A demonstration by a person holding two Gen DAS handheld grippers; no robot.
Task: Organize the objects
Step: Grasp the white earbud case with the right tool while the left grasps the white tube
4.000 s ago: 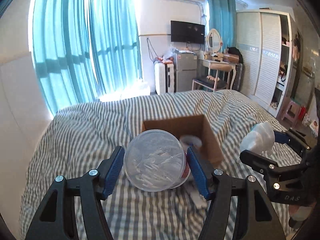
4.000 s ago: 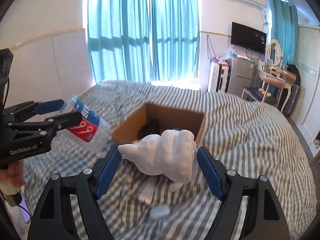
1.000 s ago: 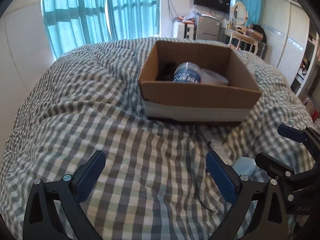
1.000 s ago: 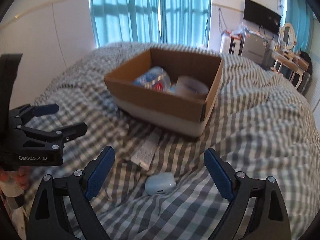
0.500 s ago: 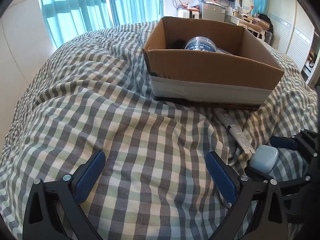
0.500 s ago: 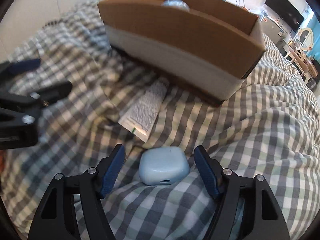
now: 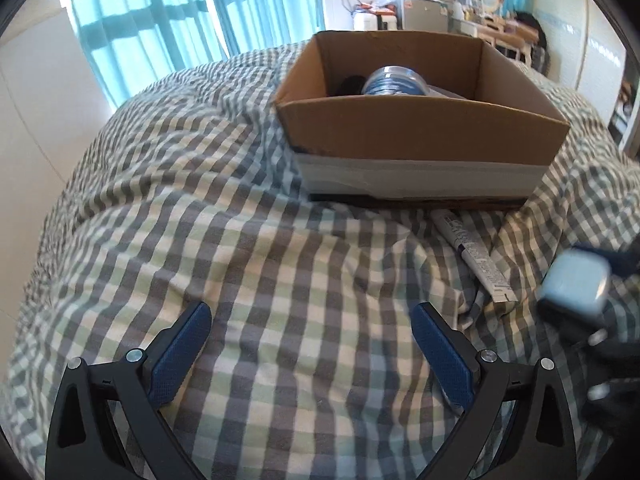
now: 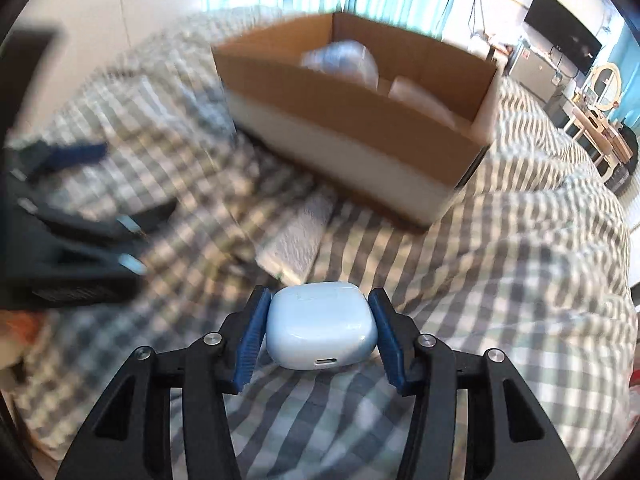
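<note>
My right gripper (image 8: pixel 320 312) is shut on a pale blue earbud case (image 8: pixel 322 326) and holds it just above the checked bedcover; the case also shows blurred in the left wrist view (image 7: pixel 576 284). My left gripper (image 7: pixel 312 344) is open and empty over the bedcover. A white tube (image 7: pixel 472 254) lies on the cover in front of the cardboard box (image 7: pixel 420 136), and it shows in the right wrist view too (image 8: pixel 298 236). The box (image 8: pixel 352 120) holds a plastic bottle (image 7: pixel 394 82) and a round clear container (image 8: pixel 416 92).
The checked bedcover (image 7: pixel 240 240) is rumpled, with folds around the box. Blue curtains (image 7: pixel 160 12) and a window are behind. A white wall (image 7: pixel 32 100) is on the left. A dressing table (image 8: pixel 600 120) stands at the far right.
My right gripper has closed on the blue earbud case and lifted it off the cover. The left gripper stays open and has barely moved.
</note>
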